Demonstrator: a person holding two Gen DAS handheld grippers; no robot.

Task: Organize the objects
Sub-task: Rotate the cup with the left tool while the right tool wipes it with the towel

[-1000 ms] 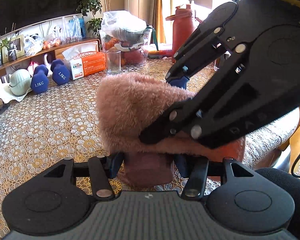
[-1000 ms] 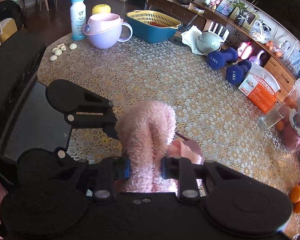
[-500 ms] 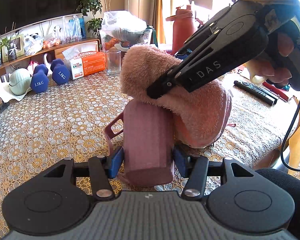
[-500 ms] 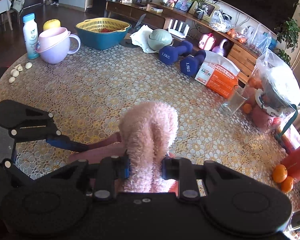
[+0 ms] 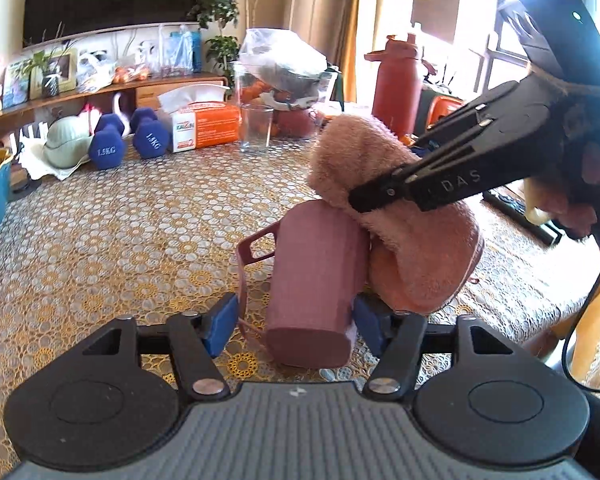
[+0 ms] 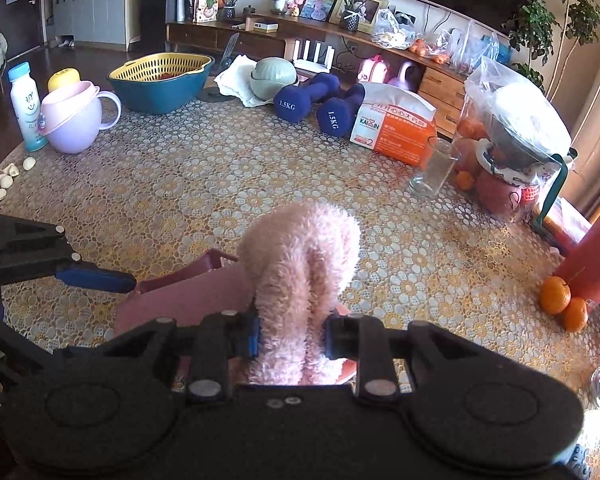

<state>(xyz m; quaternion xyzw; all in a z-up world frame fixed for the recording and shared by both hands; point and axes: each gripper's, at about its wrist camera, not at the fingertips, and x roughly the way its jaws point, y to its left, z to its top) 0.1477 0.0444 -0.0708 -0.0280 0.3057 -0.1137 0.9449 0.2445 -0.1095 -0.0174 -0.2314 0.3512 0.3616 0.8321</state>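
Jaws of the left gripper point(image 5: 296, 322) stand a little apart on either side of the pink cup point(image 5: 314, 280), near its base, with a gap on the left side where the handle sits, so they are parted and not clamping it. The cup lies tilted with its base toward the camera, on the patterned bench point(image 5: 100, 240). Against its right side leans a fluffy pink slipper point(image 5: 400, 220), and the right gripper point(image 6: 290, 334) has its jaws closed on the plush upper (its sole is orange underneath). Farther back stand a glass point(image 5: 256, 128), an orange tissue box point(image 5: 204, 122) and two blue dumbbells point(image 5: 130, 140). Beyond them, in the right view, are a teal basin point(image 6: 160, 88) with a yellow colander, and a lilac mug point(image 6: 74, 120)
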